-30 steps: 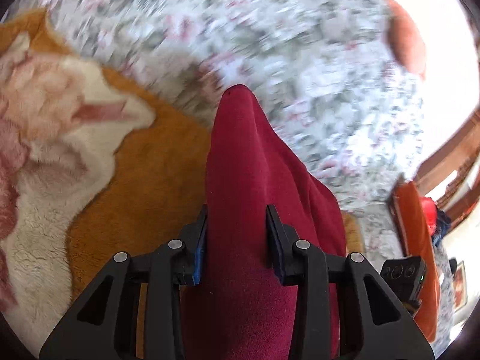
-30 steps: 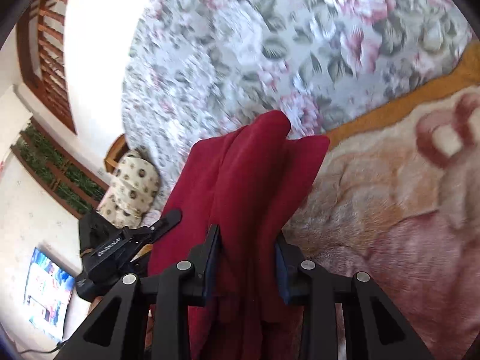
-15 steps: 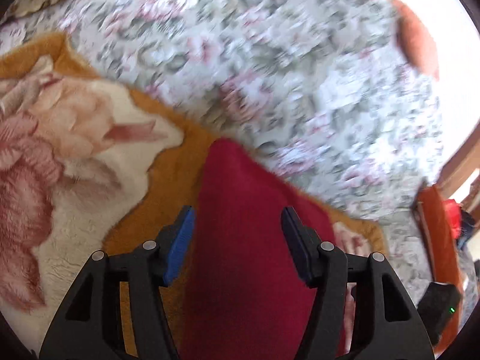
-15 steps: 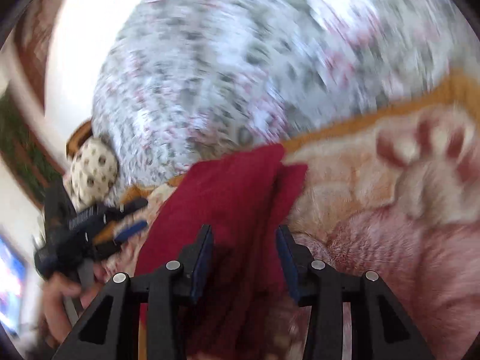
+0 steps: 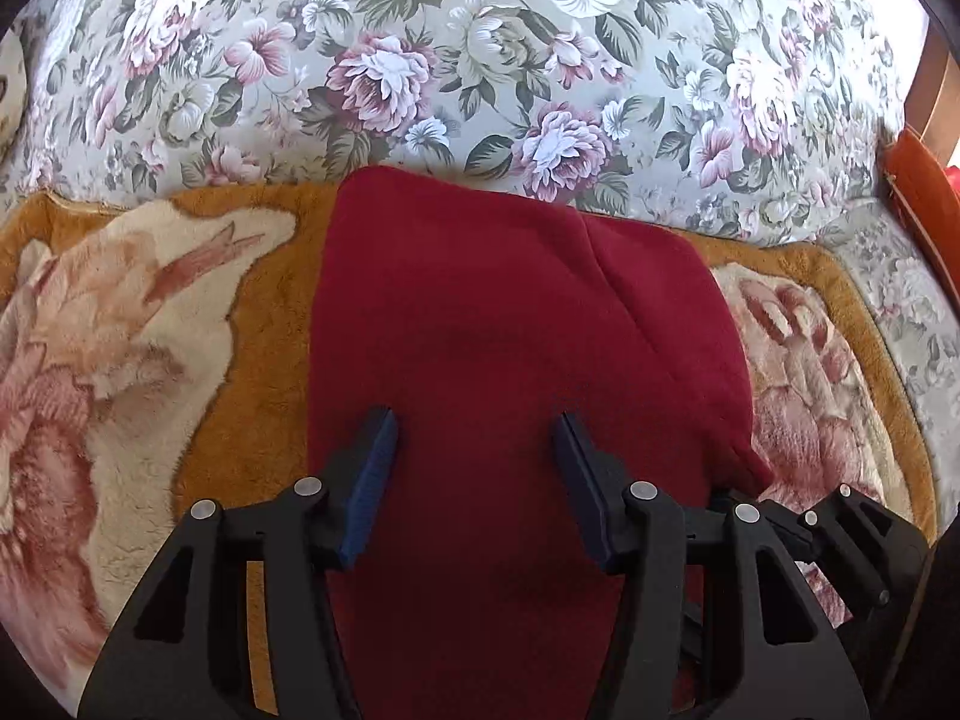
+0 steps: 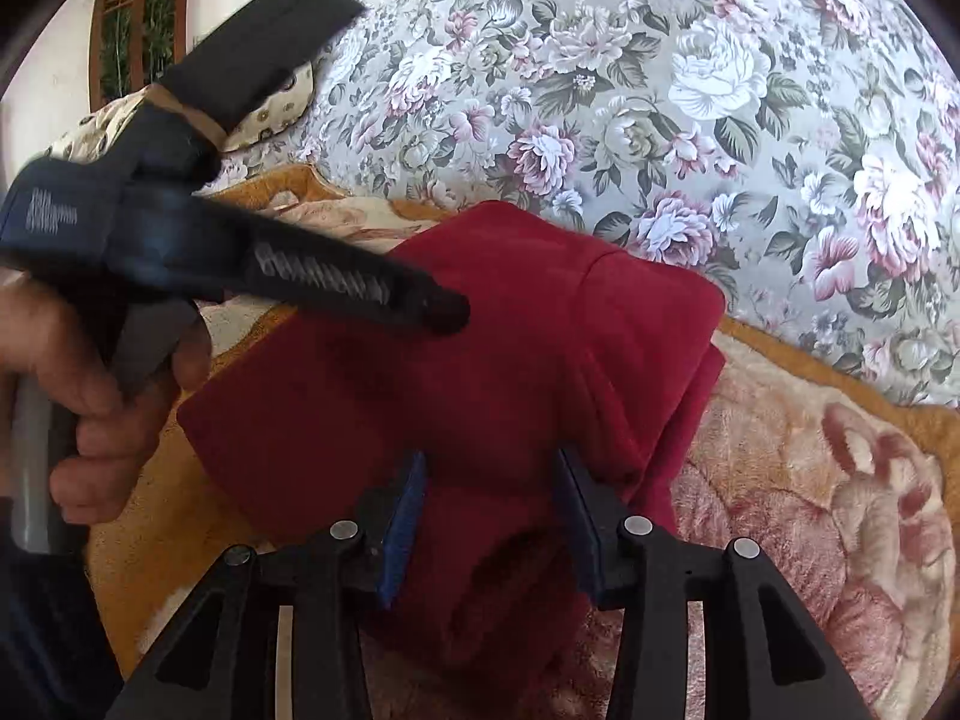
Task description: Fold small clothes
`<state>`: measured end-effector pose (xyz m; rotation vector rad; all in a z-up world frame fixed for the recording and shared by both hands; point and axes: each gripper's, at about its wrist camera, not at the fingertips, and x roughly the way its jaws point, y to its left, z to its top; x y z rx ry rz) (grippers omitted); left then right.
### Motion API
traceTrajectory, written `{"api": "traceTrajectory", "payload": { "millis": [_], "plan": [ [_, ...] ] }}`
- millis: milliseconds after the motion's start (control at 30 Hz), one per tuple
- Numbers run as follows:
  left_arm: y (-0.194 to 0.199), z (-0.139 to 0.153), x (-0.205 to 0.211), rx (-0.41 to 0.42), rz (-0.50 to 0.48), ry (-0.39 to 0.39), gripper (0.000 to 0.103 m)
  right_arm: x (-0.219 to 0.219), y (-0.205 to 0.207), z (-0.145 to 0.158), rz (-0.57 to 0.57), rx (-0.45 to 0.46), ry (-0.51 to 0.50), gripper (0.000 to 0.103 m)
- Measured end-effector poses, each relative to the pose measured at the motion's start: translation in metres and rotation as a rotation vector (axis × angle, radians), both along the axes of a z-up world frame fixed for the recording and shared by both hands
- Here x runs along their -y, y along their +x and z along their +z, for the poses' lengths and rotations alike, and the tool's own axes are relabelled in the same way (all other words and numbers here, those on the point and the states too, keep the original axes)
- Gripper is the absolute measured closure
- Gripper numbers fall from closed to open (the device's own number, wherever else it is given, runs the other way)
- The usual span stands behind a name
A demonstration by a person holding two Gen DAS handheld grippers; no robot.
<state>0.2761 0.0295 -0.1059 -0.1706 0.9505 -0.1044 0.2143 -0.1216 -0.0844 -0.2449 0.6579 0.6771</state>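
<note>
A dark red fleece garment (image 5: 480, 330) lies folded flat on an orange and cream plush blanket (image 5: 150, 330). It also shows in the right wrist view (image 6: 480, 372). My left gripper (image 5: 477, 426) is open, its blue pads on either side of the garment's near part, holding nothing. My right gripper (image 6: 489, 474) is open over the garment's near right edge, holding nothing. The left gripper's body and the hand on it show in the right wrist view (image 6: 180, 252), above the garment's left side.
The blanket (image 6: 840, 510) lies on a grey floral bedspread (image 5: 480, 60). A spotted cushion (image 6: 270, 114) sits at the far left. An orange object (image 5: 924, 198) and a wooden frame stand at the right edge.
Both grippers opened and let go of the red garment. It went from hanging bunched between the jaws to lying flat on the blanket.
</note>
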Motion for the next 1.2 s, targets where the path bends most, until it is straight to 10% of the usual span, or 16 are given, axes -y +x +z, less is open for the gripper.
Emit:
{"api": "traceTrajectory", "payload": {
  "millis": [1200],
  "plan": [
    [-0.002, 0.0, 0.004, 0.053, 0.027, 0.005, 0.04, -0.004, -0.008, 0.001, -0.013, 0.049, -0.017, 0.06]
  ]
}}
